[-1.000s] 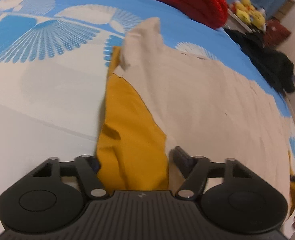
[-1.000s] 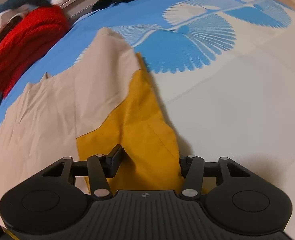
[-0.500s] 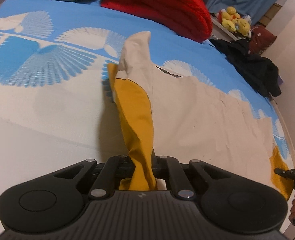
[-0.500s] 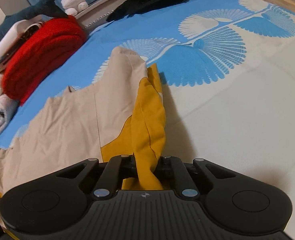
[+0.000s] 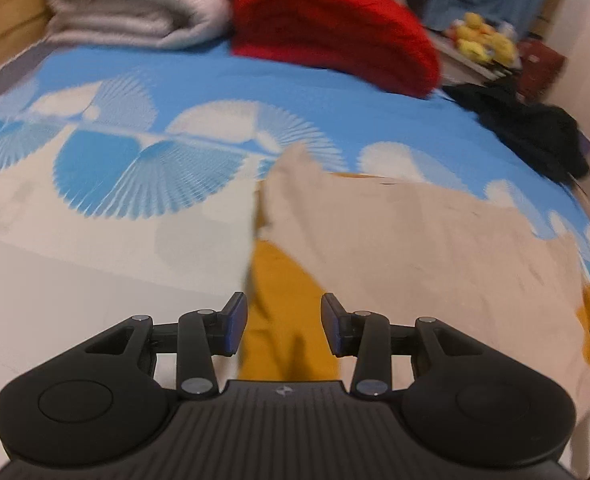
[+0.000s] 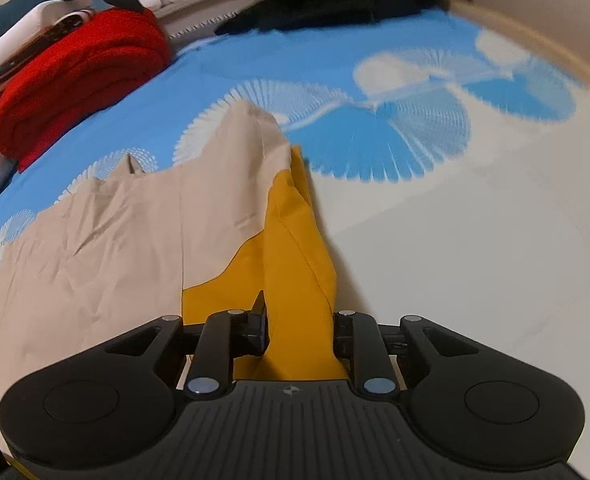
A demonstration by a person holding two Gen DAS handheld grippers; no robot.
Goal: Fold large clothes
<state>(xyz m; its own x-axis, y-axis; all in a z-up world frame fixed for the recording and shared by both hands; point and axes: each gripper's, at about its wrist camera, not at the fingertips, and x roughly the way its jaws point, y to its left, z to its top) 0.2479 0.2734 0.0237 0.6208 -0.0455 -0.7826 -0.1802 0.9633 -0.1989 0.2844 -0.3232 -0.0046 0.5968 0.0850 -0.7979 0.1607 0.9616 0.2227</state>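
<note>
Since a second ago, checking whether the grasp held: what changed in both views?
Both grippers clamped the yellow-and-beige garment, then their jaws have just been opening again. Left gripper now stands clear of the cloth; right gripper has a yellow fold between its jaws. Red blanket unmoved.

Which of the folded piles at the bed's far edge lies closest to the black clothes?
The red pile; the black clothes lie just beyond its end. The pale grey pile sits on its other side, farther off.
</note>
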